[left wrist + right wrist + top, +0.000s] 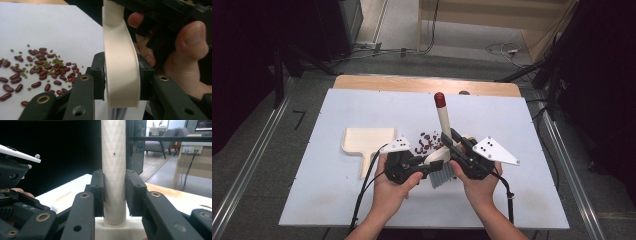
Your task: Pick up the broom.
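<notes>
Over the white table (pixel 337 200), both tongs (pixel 432 167) (pixel 451 146) clamp the brush (pixel 442 122).

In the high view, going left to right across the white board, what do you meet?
Dustpan → left gripper → scattered beans → brush handle → right gripper.

**Cream Brush, Red Beans**

The brush (pixel 438 156) was cream, its handle faceted with a triangle pattern and capped in dark red. The dustpan (pixel 367 141) matched in cream. Dark red kidney beans (pixel 37 67) mixed with small green mung beans (pixel 53 62) on a pale blue-white table (pixel 522 130). Both grippers' jaws were black.
</notes>
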Demonstrator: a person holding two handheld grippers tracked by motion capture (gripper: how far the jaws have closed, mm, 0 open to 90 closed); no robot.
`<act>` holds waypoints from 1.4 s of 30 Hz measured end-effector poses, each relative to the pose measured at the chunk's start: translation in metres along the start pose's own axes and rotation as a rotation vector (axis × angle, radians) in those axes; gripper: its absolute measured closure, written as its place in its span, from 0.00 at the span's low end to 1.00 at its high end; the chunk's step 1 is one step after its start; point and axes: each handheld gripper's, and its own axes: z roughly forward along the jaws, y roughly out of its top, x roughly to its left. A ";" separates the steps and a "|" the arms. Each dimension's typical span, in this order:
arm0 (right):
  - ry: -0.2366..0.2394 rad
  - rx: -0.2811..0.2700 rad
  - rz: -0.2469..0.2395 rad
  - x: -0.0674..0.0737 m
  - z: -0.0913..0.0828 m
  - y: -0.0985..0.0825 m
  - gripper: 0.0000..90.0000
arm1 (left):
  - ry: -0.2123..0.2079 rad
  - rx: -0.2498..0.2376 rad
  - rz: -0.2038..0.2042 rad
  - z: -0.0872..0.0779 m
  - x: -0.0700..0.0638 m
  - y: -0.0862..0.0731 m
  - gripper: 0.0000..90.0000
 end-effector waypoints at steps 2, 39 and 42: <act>-0.003 0.004 0.000 0.001 0.000 0.000 0.77 | 0.002 0.004 0.000 0.000 0.000 0.000 0.76; 0.624 0.348 -0.097 -0.075 0.006 0.004 0.43 | -0.203 0.180 0.379 -0.051 0.049 0.007 0.77; 0.678 0.386 -0.104 -0.070 0.009 0.000 0.45 | -0.219 0.199 0.384 -0.049 0.047 0.007 0.77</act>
